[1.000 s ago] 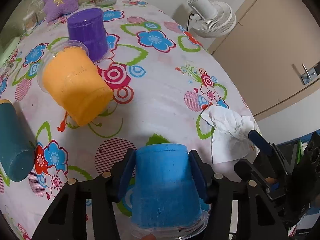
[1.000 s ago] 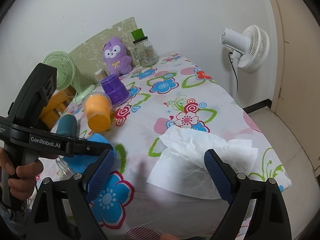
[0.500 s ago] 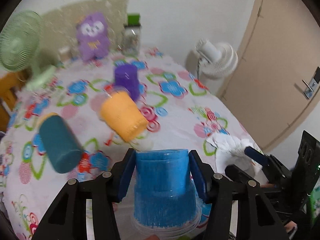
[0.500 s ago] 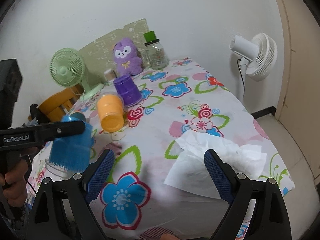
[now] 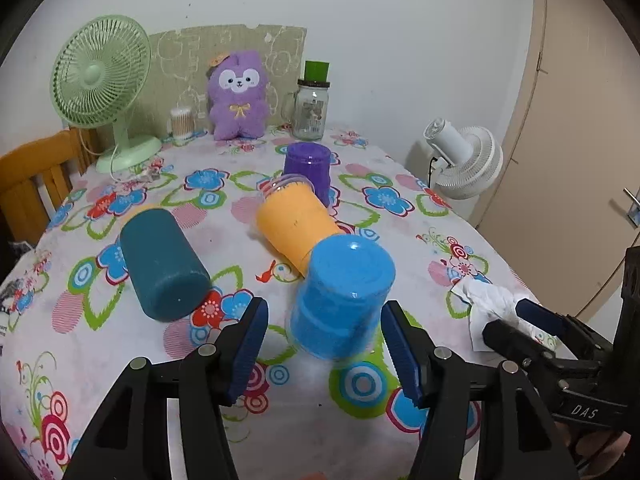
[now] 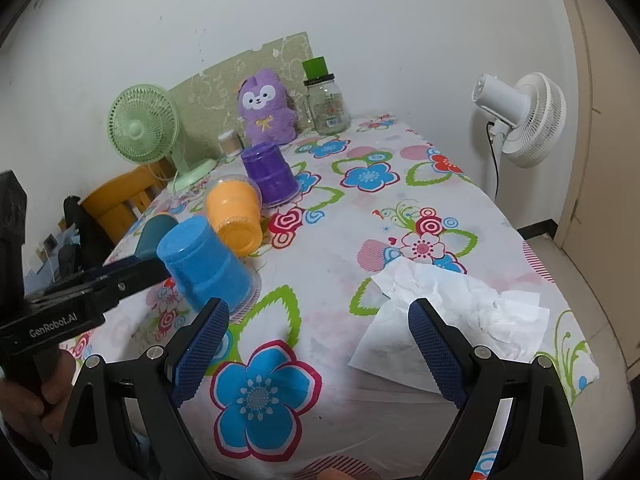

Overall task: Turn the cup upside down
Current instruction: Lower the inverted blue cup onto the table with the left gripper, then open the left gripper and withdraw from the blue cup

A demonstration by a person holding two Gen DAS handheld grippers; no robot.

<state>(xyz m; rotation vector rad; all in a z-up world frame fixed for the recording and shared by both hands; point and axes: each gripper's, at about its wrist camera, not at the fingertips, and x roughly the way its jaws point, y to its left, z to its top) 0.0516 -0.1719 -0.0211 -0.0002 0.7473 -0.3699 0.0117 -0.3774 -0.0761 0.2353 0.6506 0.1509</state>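
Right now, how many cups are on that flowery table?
4: a blue cup upside down nearest the left gripper, an orange cup and a teal cup lying on their sides, and a purple cup upside down farther back.

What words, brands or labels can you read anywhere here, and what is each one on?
"GenRobot.AI": on the side of the left hand-held gripper, in the right wrist view.
"DAS": on the body of the right hand-held gripper, in the left wrist view.
Label on the glass jar: too small and blurred to read.
No readable text on the cups, fans or tablecloth.
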